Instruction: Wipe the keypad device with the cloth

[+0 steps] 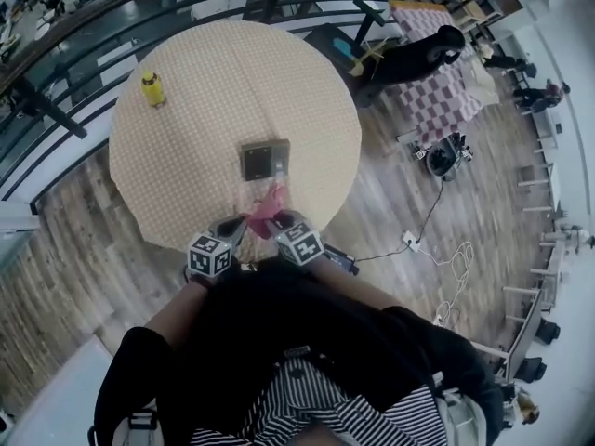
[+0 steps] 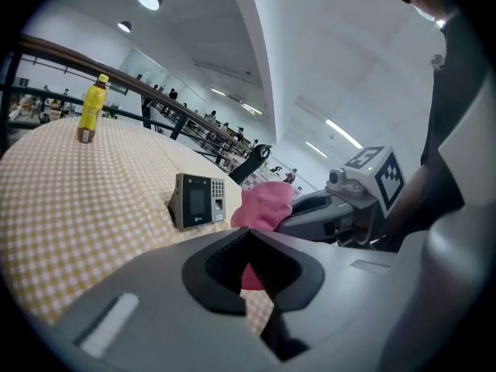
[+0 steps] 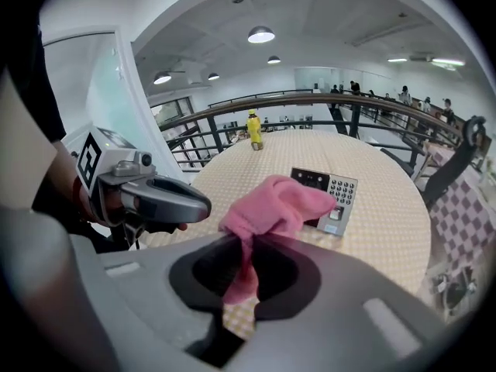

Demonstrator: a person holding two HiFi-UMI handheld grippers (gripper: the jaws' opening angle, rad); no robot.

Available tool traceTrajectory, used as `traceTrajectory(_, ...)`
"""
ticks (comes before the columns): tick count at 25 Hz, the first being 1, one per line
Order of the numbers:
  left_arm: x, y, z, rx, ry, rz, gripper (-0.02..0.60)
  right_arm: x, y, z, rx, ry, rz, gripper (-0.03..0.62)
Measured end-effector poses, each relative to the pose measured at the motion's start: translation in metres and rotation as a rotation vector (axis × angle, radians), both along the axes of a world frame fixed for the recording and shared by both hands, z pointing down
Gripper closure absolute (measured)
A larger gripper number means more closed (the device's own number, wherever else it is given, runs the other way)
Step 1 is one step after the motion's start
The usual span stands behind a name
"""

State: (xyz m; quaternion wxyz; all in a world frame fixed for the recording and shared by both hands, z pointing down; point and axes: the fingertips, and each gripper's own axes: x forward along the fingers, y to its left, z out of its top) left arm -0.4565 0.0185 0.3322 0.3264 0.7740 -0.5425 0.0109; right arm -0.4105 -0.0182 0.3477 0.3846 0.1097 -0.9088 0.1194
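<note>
Head view, looking down on a round bench (image 1: pixel 167 165) with a checked cover. Near the middle, the keypad device (image 1: pixel 265 161), dark, with its face sloped up. Just on the near side of the keypad device, a pink cloth (image 1: pixel 265 207), all bunched up.

Pinched tight on that cloth, the right gripper (image 1: pixel 279 223). In the right gripper view, both fingers squeezed on one end of the cloth, with the rest puffed out in front, toward the keypad device.

Also on the near side of the keypad device and a little to its left, the left gripper (image 1: pixel 232 230), right next to the cloth. In the left gripper view, fingers pressed together at the tips. A bit of pink down in the slit between them, maybe only seen through it; hard to tell from so close. No clear hold on anything.

Far past the keypad device and off to its left, near the bench edge, a yellow bottle (image 1: pixel 152 88), standing up and well apart from everything else.

Off to the right of the keypad device, down on the wooden floor (image 1: pixel 390 193), a person in dark clothes (image 1: pixel 409 59). Beyond the keypad device, past the far rim of the bench, a dark railing (image 1: pixel 112 26).
</note>
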Motion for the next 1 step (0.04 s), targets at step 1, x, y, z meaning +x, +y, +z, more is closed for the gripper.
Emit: traceTrajectory(1, -0.0142, 0.0057, -0.0318, 0.019, -0.017, -0.005, 0.578, -0.0165, 0.0056, -0.0307, 0.025, -0.016, -0.016, 0.549)
